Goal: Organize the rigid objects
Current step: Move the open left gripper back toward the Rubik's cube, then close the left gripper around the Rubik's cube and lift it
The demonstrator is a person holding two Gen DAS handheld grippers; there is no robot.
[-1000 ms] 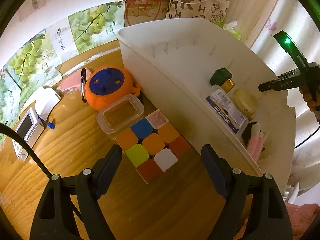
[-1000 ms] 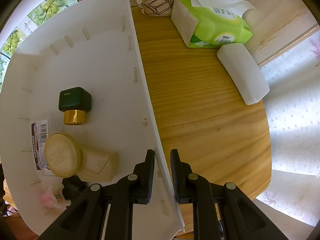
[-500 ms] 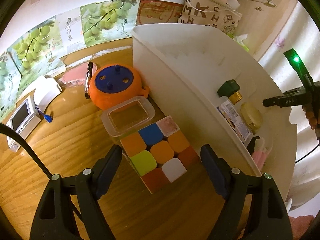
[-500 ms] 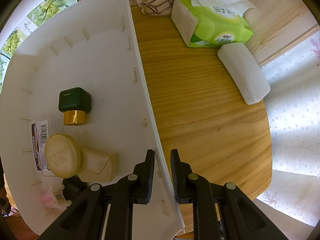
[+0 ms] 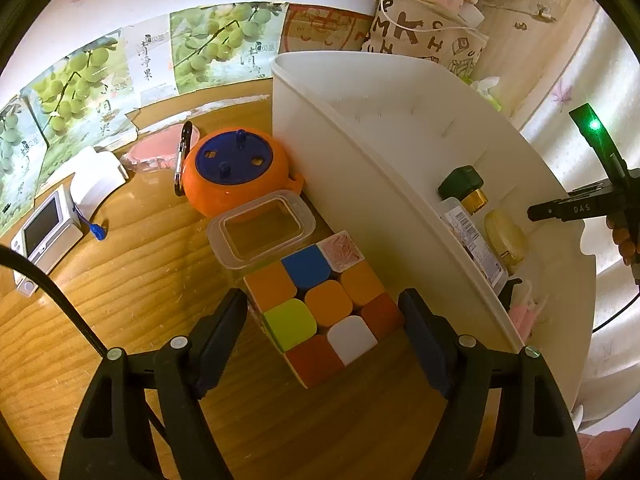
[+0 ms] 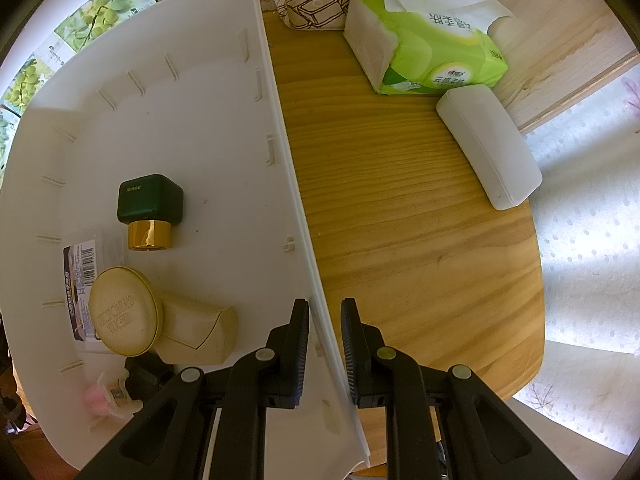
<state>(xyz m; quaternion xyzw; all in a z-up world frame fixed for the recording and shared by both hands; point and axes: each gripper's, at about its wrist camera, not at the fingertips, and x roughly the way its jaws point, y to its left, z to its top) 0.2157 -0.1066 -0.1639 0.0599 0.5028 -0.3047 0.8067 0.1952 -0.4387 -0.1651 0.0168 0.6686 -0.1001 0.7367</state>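
A colourful puzzle cube (image 5: 320,304) rests on the wooden table beside the white bin (image 5: 360,128). My left gripper (image 5: 322,312) straddles the cube with its jaws closing. The pads stand just off its two sides. My right gripper (image 6: 325,316) points straight down and is shut on the white bin's (image 6: 200,80) straight wall, near its front end. Inside the bin lie a green-capped bottle (image 6: 150,204), a round cream tin (image 6: 122,316), a labelled clear box (image 6: 80,268) and a pink clip (image 6: 100,398).
A clear plastic container (image 5: 262,232) touches the cube's far side, with an orange round case with a blue lid (image 5: 236,176) behind it. A small white screen device (image 5: 44,236) lies far left. A green tissue pack (image 6: 424,48) and a white case (image 6: 488,144) sit right of the bin.
My left gripper has come down around the cube, which now lies between the fingers, and its jaws have narrowed a little. The right gripper and the bin have not moved.
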